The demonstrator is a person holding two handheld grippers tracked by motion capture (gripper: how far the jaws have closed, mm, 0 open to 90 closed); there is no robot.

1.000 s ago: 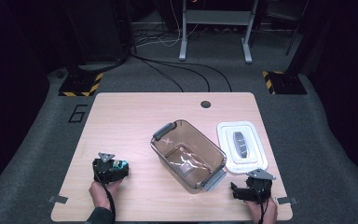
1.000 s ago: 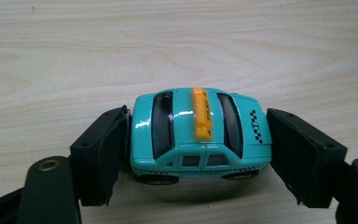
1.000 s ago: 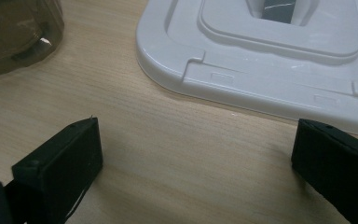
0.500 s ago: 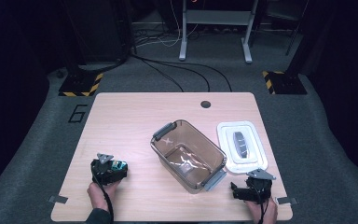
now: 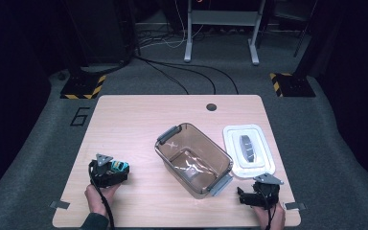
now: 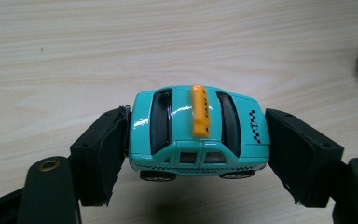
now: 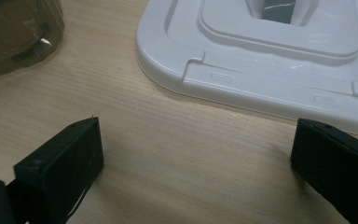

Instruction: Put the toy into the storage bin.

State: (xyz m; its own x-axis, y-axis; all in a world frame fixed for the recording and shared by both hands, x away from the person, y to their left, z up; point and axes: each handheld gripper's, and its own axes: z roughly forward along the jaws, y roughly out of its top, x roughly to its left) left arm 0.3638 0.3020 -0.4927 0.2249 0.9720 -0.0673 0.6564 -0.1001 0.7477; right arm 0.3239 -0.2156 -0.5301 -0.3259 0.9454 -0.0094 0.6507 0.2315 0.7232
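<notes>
A small teal toy taxi [image 6: 198, 133] is clamped by the left hand-held gripper [image 6: 197, 154], seemingly for lifting, while the right hand-held gripper [image 7: 196, 172] is held wide open, empty.

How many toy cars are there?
1. The teal toy taxi sits pinched between the left gripper fingers, near the table's left front. The tinted box could hide others.

Overhead light falls evenly on the desk [image 5: 139, 120]; the surrounding floor is dim, corners near black. Glare spots show on the taxi's [image 6: 198, 133] roof. Close views sharp, high view soft and grainy.
</notes>
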